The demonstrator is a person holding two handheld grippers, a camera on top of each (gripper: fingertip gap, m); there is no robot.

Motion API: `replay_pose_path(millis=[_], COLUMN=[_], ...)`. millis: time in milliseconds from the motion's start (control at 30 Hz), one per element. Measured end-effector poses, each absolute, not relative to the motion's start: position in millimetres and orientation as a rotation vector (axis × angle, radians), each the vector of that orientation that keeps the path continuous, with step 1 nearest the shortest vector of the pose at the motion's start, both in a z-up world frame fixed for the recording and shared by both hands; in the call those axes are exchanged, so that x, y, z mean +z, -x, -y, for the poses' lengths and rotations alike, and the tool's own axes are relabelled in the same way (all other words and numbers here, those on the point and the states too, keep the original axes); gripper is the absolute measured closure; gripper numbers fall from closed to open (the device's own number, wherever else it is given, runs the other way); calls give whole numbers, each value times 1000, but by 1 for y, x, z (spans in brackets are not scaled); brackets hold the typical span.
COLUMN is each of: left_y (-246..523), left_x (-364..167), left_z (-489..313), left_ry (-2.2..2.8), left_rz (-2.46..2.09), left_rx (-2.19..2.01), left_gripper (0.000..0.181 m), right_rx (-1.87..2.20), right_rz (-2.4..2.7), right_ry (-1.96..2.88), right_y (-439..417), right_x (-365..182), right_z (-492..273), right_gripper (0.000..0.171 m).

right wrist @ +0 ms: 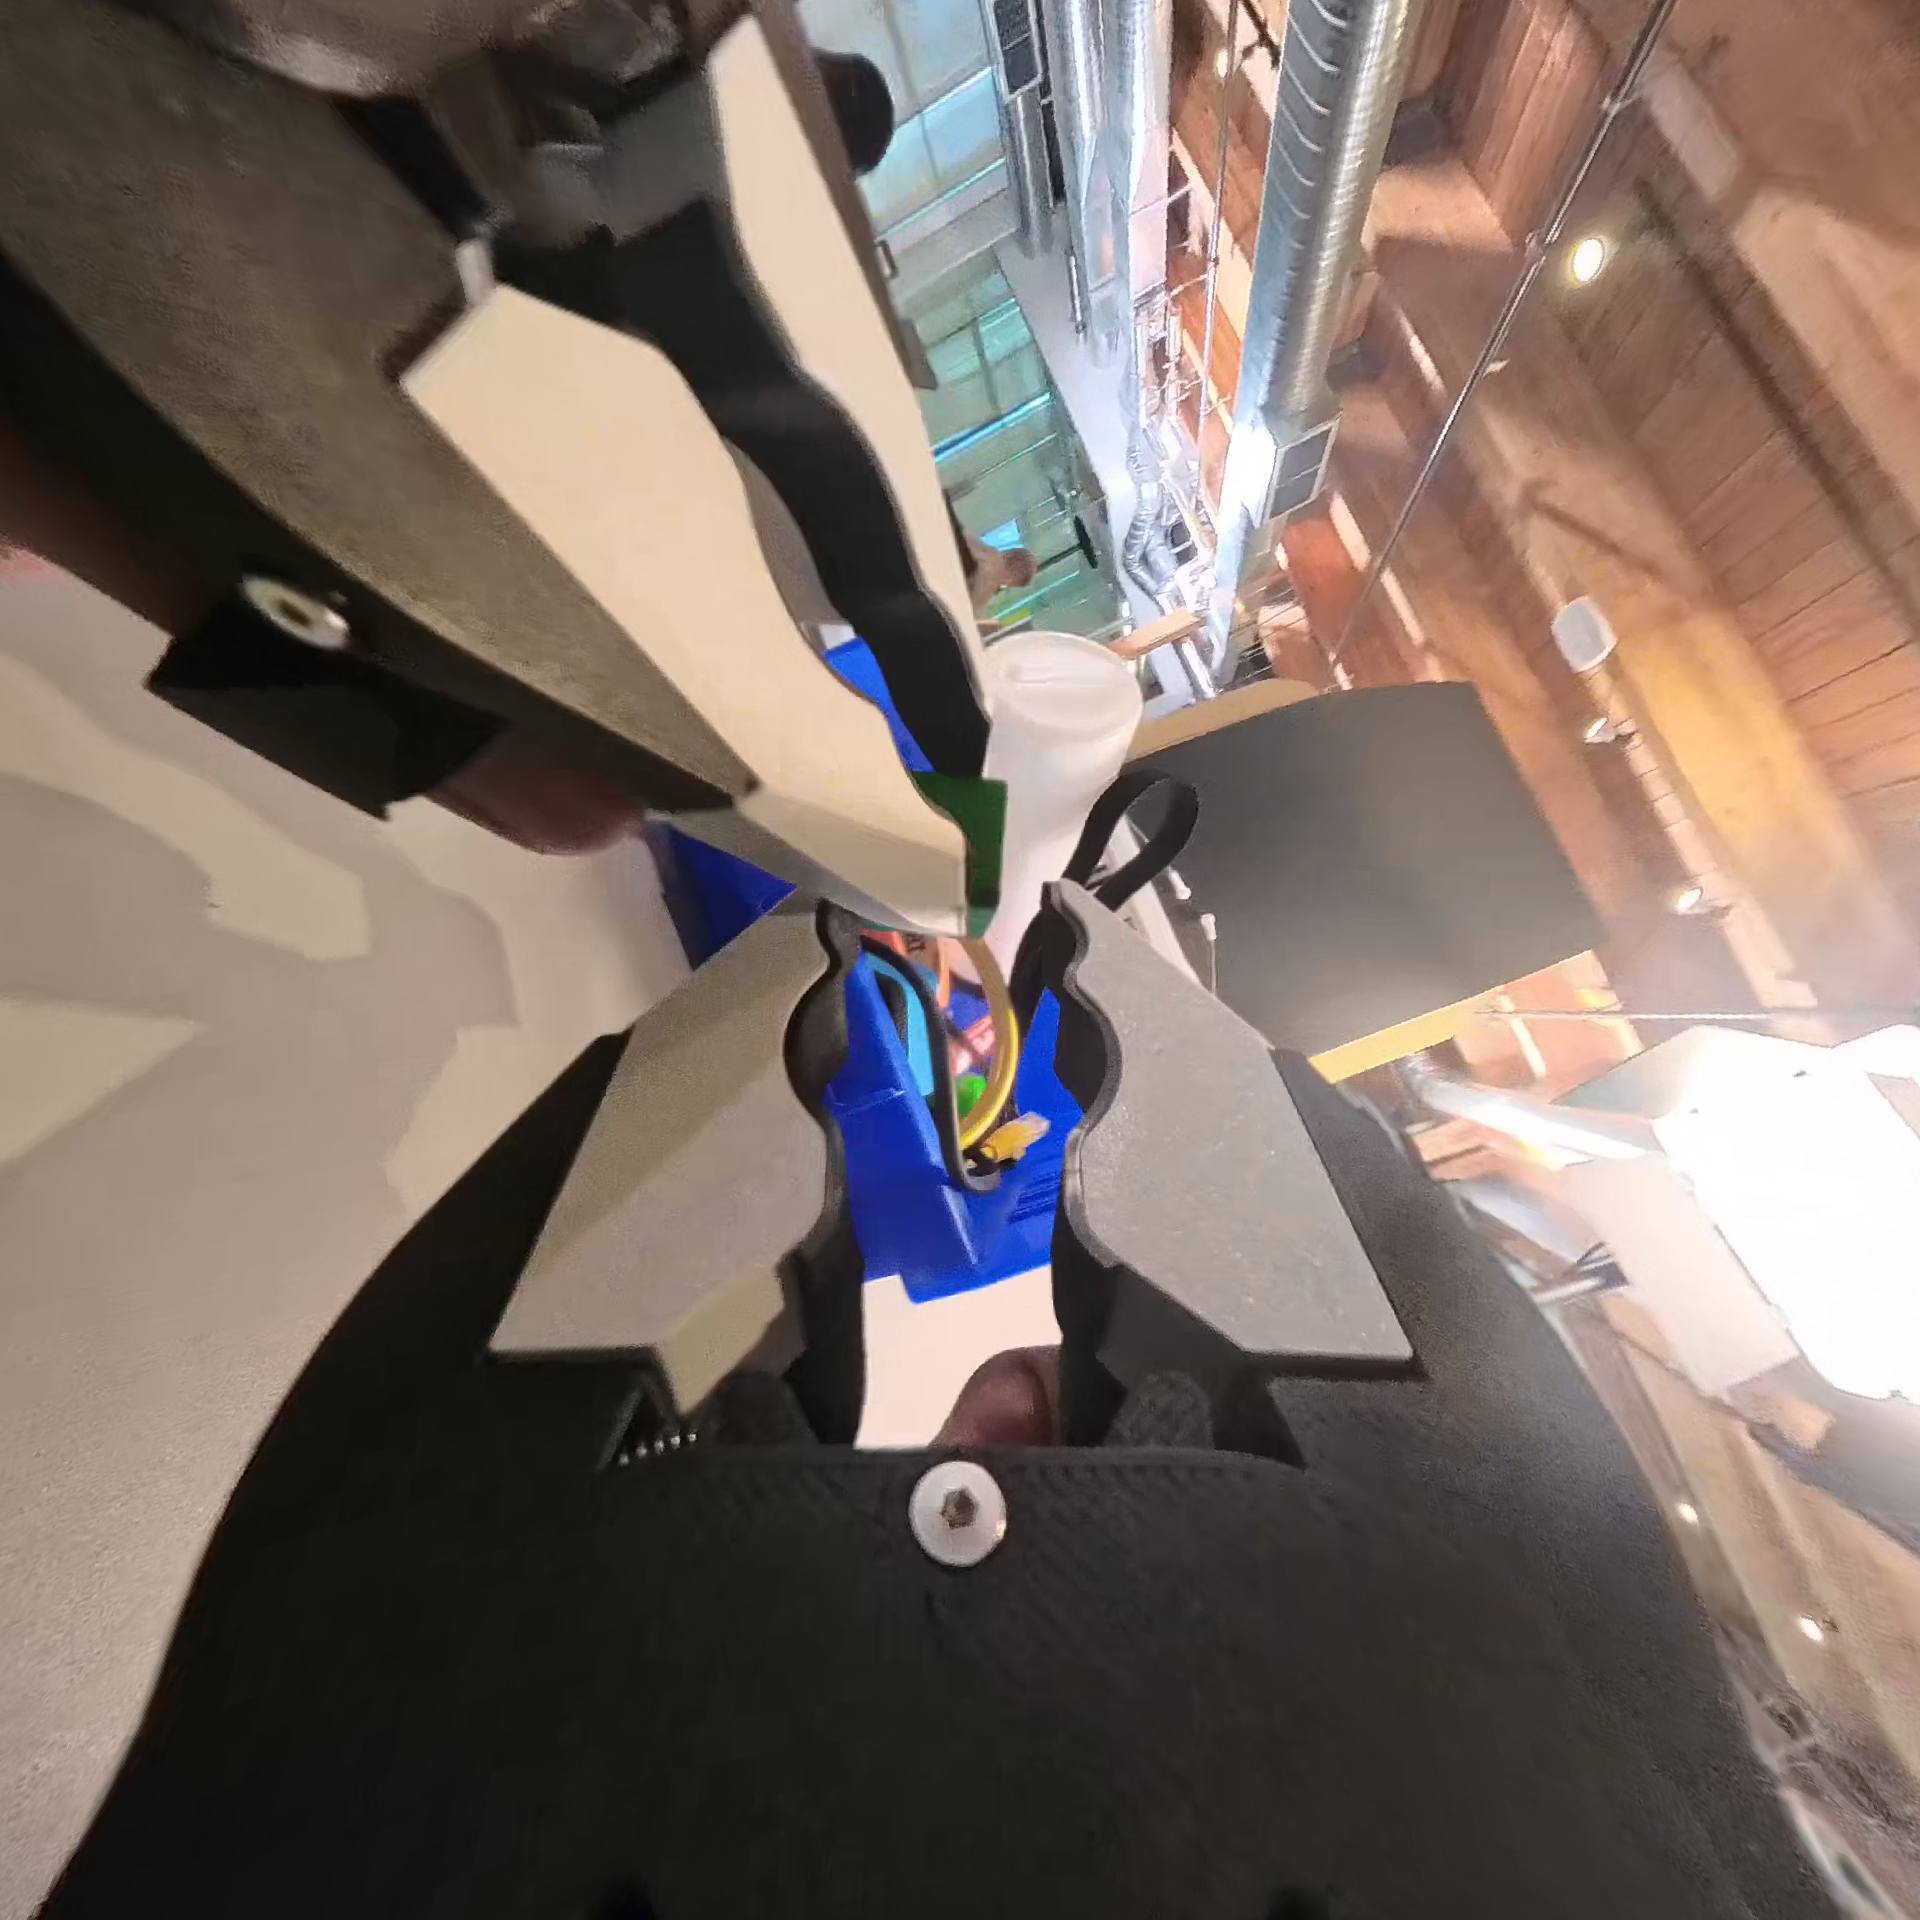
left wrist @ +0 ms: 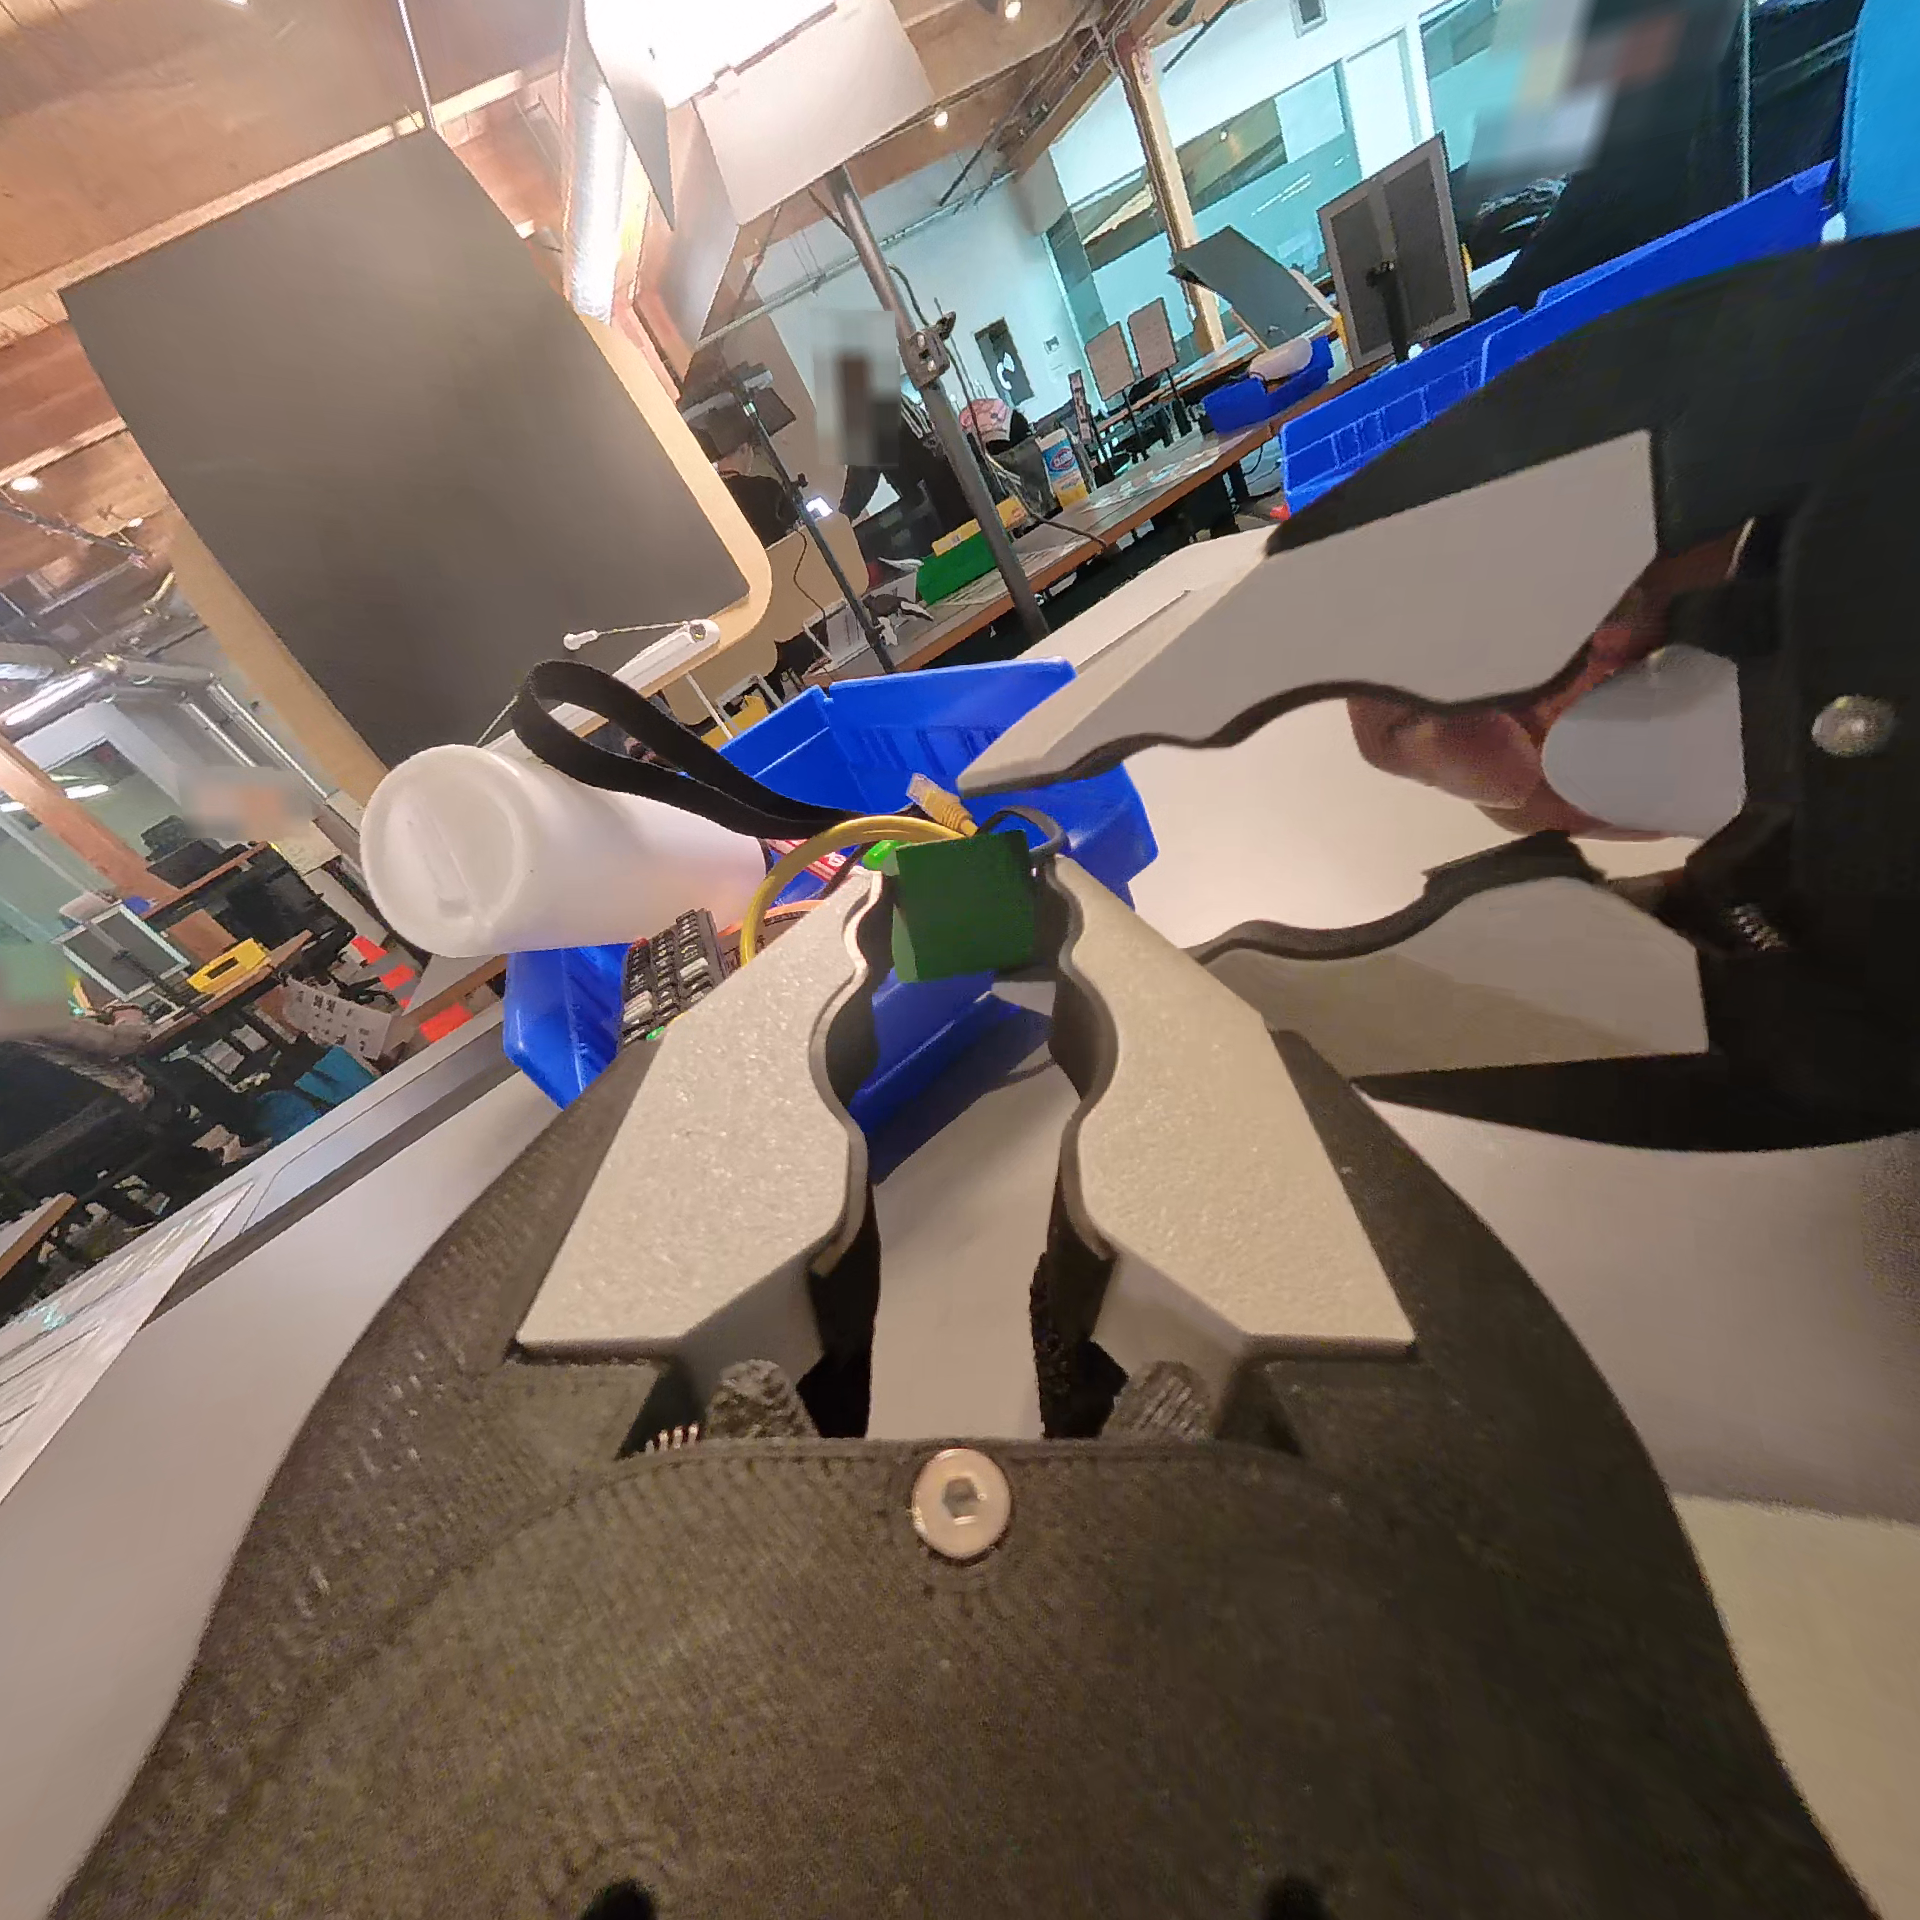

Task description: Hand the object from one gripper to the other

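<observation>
A small green block (left wrist: 966,914) is pinched between the tips of my left gripper (left wrist: 966,894), which is shut on it and holds it above the white table (left wrist: 1351,1299). My right gripper (left wrist: 1086,862) comes in from the right with its jaws open, its fingertips just beside the block and apart from it. In the right wrist view my right gripper (right wrist: 945,914) is open and empty. My left gripper (right wrist: 971,836) reaches in from the upper left, holding the green block (right wrist: 987,821) just beyond the right fingertips.
A blue bin (left wrist: 935,727) stands right behind the block, holding a yellow cable (left wrist: 831,836) and other items. A white bottle (left wrist: 520,847) with a black strap lies on its rim. More blue bins (left wrist: 1455,405) stand at the far right. My left and right fingertips are right by each other.
</observation>
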State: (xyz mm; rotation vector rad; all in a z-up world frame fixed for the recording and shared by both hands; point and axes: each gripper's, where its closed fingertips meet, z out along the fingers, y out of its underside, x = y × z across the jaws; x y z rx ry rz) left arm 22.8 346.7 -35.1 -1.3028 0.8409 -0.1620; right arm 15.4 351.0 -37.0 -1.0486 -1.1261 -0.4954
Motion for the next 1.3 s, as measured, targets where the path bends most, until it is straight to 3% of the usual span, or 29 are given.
replay_pose_path(millis=[567, 1000, 1300], left_y=[-7, -31, -39], left_x=[-18, -19, -20], left_z=[-347, -321, -310], left_ry=[1195, 1025, 960], left_rz=[-866, -1017, -1066], left_rx=[-183, -143, -143], left_gripper=[153, 153, 153], right_rx=[-242, 972, 1074], right_rz=[962, 565, 684], right_ry=[1387, 1488, 1558], right_y=[-61, -65, -46], right_x=[-41, 3, -12], right_z=[-376, -346, -332], right_gripper=[135, 129, 118])
